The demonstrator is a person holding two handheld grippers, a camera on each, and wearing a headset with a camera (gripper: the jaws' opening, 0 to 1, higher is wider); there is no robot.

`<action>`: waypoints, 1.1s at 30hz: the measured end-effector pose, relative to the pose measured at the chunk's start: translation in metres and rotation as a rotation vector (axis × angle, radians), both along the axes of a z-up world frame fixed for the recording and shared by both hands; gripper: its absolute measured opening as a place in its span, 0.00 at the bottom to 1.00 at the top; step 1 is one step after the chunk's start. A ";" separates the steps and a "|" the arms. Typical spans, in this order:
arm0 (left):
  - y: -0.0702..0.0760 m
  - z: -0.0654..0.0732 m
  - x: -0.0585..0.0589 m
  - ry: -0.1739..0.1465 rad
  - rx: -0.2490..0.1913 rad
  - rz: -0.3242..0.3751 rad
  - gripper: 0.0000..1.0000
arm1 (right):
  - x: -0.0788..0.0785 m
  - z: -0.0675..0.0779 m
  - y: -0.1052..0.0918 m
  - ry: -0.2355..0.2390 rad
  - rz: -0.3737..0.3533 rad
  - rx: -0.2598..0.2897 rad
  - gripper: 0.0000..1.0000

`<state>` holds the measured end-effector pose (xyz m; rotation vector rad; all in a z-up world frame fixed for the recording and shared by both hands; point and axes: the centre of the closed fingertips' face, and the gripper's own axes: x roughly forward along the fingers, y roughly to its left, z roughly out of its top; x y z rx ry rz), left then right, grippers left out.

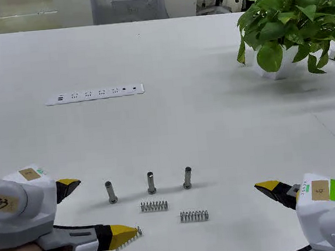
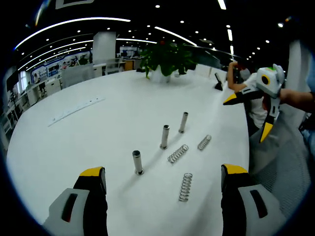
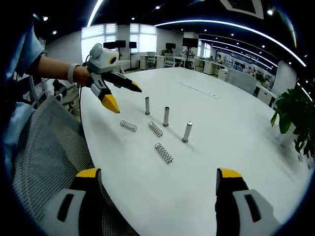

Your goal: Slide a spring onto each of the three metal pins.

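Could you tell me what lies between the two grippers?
In the head view, two springs lie between left gripper and right gripper, a third spring beside the left one's lower tip.

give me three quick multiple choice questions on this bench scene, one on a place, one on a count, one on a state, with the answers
1. Relative to the pins, where are the springs?
A. slid onto them
B. lying on the table, nearer the person
C. beside the plant

2. How many pins stand upright?
A. two
B. four
C. three

3. The left tongs are:
A. open
B. shut on a spring
C. shut on a pin

Answers: 1 B, all three springs lie flat on the table in front of the bare pins. 2 C, three pins stand in a row. 3 A, the jaws stand wide apart and grip nothing.
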<state>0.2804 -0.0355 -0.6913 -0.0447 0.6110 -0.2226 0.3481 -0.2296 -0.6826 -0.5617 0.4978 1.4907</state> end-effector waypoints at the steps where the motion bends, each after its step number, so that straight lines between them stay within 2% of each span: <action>1: -0.003 0.000 -0.003 0.005 0.005 -0.009 0.98 | 0.000 0.000 0.000 -0.002 0.001 -0.001 0.98; 4: -0.008 -0.004 -0.008 0.013 0.020 -0.019 0.98 | 0.001 0.000 0.000 -0.003 0.000 0.000 0.98; 6: -0.012 -0.007 -0.011 0.031 0.015 -0.026 0.96 | 0.002 0.000 0.000 -0.004 -0.002 0.002 0.98; 7: -0.014 -0.009 -0.013 0.042 0.031 -0.032 0.96 | 0.003 0.000 0.000 -0.002 -0.005 0.004 0.98; 14: -0.025 -0.016 -0.020 0.060 0.040 -0.050 0.88 | 0.001 -0.004 -0.003 0.004 -0.012 0.004 0.97; 18: -0.026 -0.020 -0.022 0.074 0.048 -0.063 0.78 | 0.000 -0.004 -0.004 0.006 -0.016 0.003 0.97; 20: -0.026 -0.024 -0.024 0.090 0.059 -0.073 0.73 | 0.001 -0.004 -0.005 0.008 -0.020 0.003 0.97; 21: -0.026 -0.026 -0.026 0.111 0.078 -0.075 0.69 | 0.001 -0.004 -0.006 0.008 -0.022 0.003 0.97; 26: -0.030 -0.031 -0.028 0.140 0.097 -0.087 0.55 | 0.001 -0.004 -0.007 0.009 -0.028 0.001 0.97; 28: -0.030 -0.032 -0.027 0.140 0.091 -0.086 0.49 | 0.001 -0.004 -0.007 0.010 -0.031 0.000 0.97; 33: -0.026 -0.037 -0.027 0.169 0.093 -0.085 0.35 | 0.001 -0.004 -0.008 0.011 -0.032 -0.001 0.97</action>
